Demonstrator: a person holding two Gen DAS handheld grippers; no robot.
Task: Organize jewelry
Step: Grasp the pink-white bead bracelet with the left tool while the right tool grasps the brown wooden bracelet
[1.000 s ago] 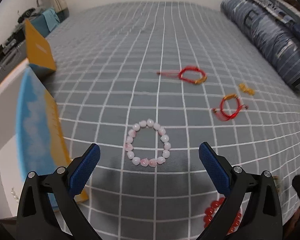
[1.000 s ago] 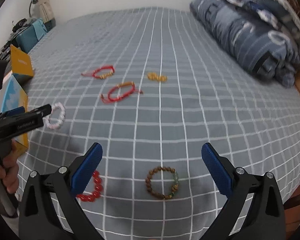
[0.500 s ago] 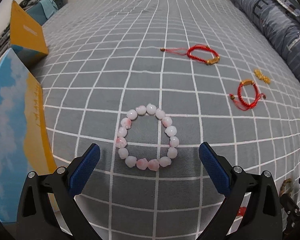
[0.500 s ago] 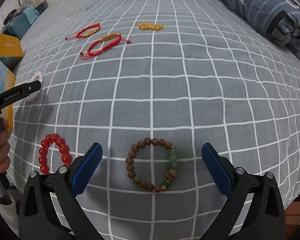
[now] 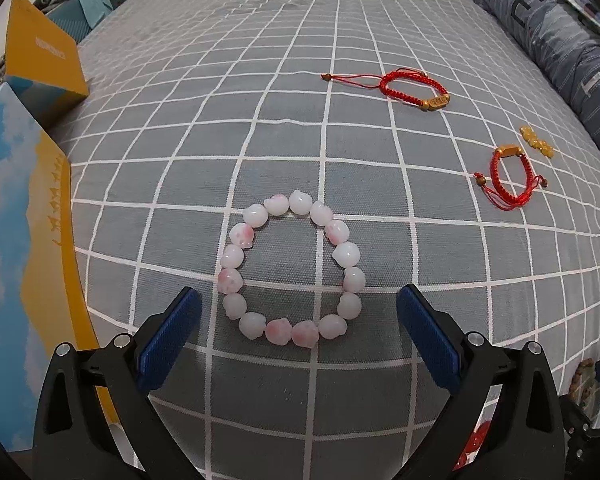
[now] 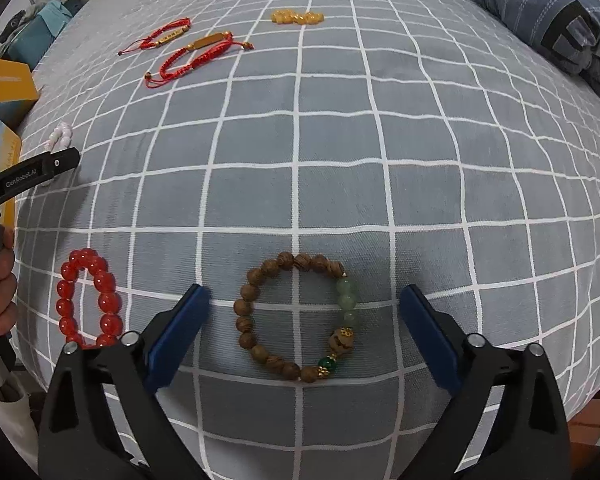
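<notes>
- Blue-padded left gripper [image 5: 298, 312]: jaws wide, straddling pink bead bracelet [image 5: 292, 270], no contact.
- Right gripper [image 6: 304, 312]: jaws closing from wide around wooden bead bracelet [image 6: 296, 316], pads clear.

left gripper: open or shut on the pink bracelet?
Open. In the left wrist view the left gripper has both blue pads wide apart, outside the pink bead bracelet, which lies flat on the checked bedcover, untouched.

grey checked bed [image 6: 380, 160] carries bracelets [image 6: 296, 316], boxes [image 5: 40, 56], folded quilt [image 5: 548, 32]
</notes>
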